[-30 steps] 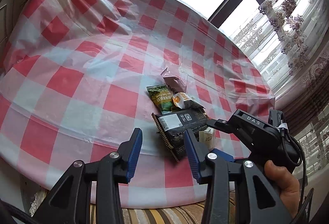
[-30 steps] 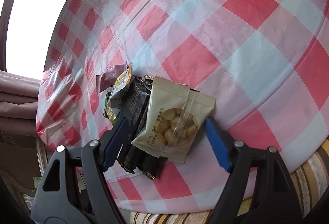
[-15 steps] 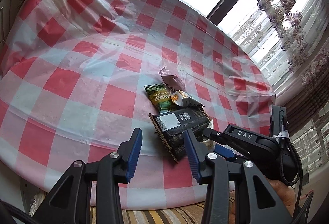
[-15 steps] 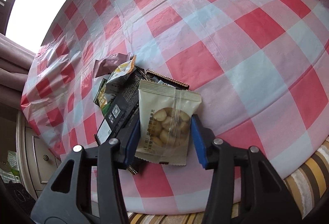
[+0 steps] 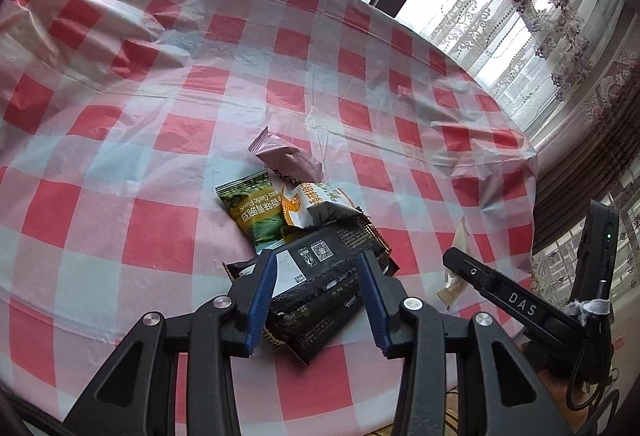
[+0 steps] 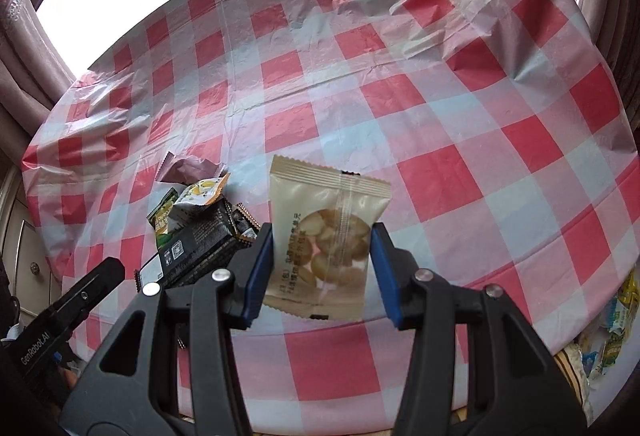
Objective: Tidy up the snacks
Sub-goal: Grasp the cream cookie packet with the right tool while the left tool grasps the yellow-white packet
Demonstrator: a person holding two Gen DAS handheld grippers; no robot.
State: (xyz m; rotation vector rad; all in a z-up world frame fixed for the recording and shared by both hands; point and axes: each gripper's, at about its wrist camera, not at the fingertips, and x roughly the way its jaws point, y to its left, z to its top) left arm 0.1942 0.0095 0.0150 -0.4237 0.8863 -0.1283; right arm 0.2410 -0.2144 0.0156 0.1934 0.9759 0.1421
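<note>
The right gripper has just closed on the beige nut packet and lifted it clear of the desk, so one snack is ready to move. The left gripper hangs part-open, empty, over the black packets.

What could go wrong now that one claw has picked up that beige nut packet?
The right gripper pinches the nut packet only by its side edges, so the slick wrapper might slip out and drop. The left gripper straddles the black packets; closing there could drag the pile or bunch the thin tablecloth.
</note>
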